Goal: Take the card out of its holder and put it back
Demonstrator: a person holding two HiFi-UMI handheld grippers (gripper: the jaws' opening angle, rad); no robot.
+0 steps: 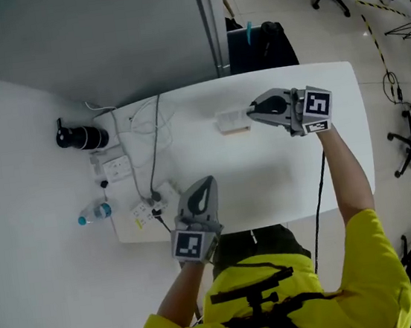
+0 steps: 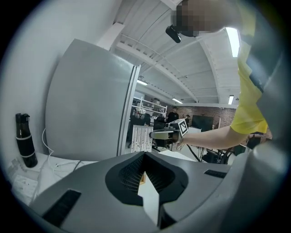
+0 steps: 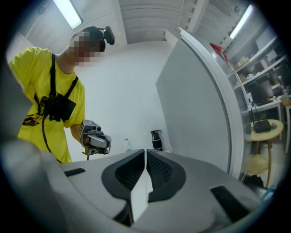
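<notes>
White laminate covered the counter (image 1: 290, 178), where a pale holder (image 1: 231, 121) with a tan lower edge sat towards the far side, near the middle. The right gripper (image 1: 253, 111) reached in from the right with its tip against the holder's right end. Its own view showed its jaws drawn together on a thin white sheet seen edge-on, the card (image 3: 144, 175), which ran up to the very tip. From the head view it could not be told whether the card sat in the holder or was clear of it. The left gripper (image 1: 207, 182) was held over the near left part of the counter, well apart from the holder and pointing away from the person. Its jaws were pressed together with nothing between them. Along the counter's left edge lay a black flask (image 1: 80, 137) on its side, a power strip (image 1: 118, 167), a small water bottle (image 1: 94, 214) and loose cables (image 1: 153, 140).
</notes>
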